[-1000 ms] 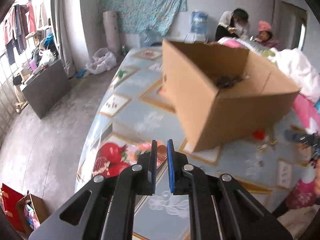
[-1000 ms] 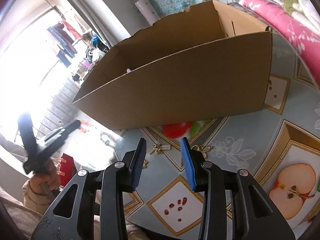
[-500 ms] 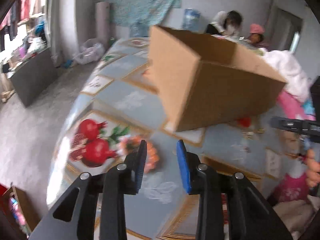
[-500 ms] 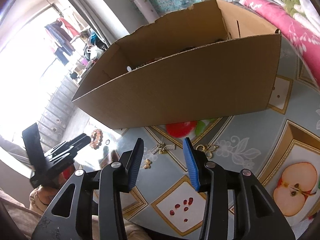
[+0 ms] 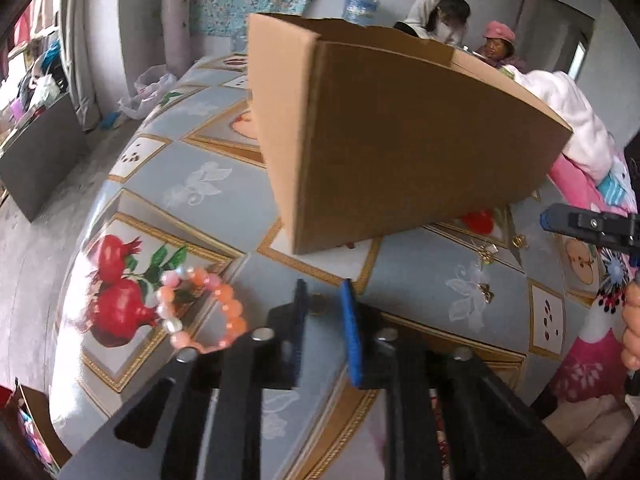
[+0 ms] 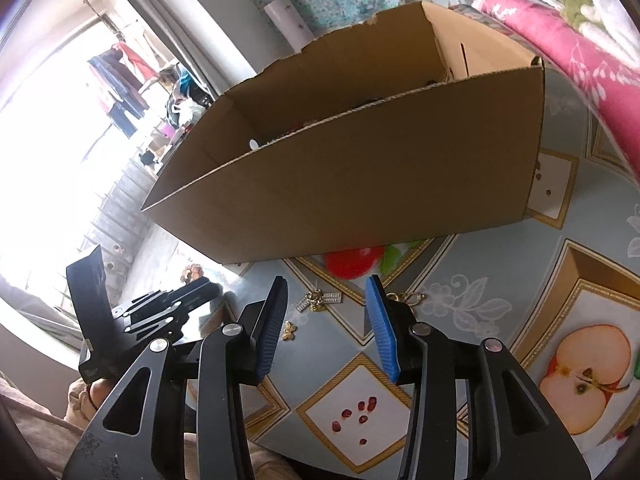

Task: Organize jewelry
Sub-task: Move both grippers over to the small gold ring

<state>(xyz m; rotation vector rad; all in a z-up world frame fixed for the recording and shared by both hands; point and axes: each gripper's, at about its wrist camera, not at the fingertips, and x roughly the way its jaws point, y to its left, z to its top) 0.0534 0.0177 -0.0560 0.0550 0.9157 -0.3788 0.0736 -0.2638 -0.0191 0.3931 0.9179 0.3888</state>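
An open cardboard box [image 5: 400, 152] stands on the patterned table; it also shows in the right wrist view [image 6: 360, 184], with dark items dimly visible inside. A pink and orange bead bracelet [image 5: 200, 312] lies on the table just left of my left gripper [image 5: 324, 300], which is open and empty, with a small ring [image 5: 318, 305] between its tips. My right gripper [image 6: 326, 300] is open and empty above small gold pieces: a rhinestone clip [image 6: 320, 300], a gold butterfly charm [image 6: 289, 331] and a gold ring piece [image 6: 408, 298]. Gold pieces [image 5: 486, 256] also lie in front of the box.
The table carries a blue cloth with fruit prints [image 6: 584, 376]. Pink and white bedding [image 6: 560, 32] is piled beside the box. The left gripper shows in the right wrist view [image 6: 168, 300], the right gripper in the left wrist view [image 5: 588, 224]. Two people [image 5: 472, 40] sit behind.
My left gripper has opened and dropped low toward the table near the bracelet. My right gripper has opened a little wider and stayed over the gold pieces.
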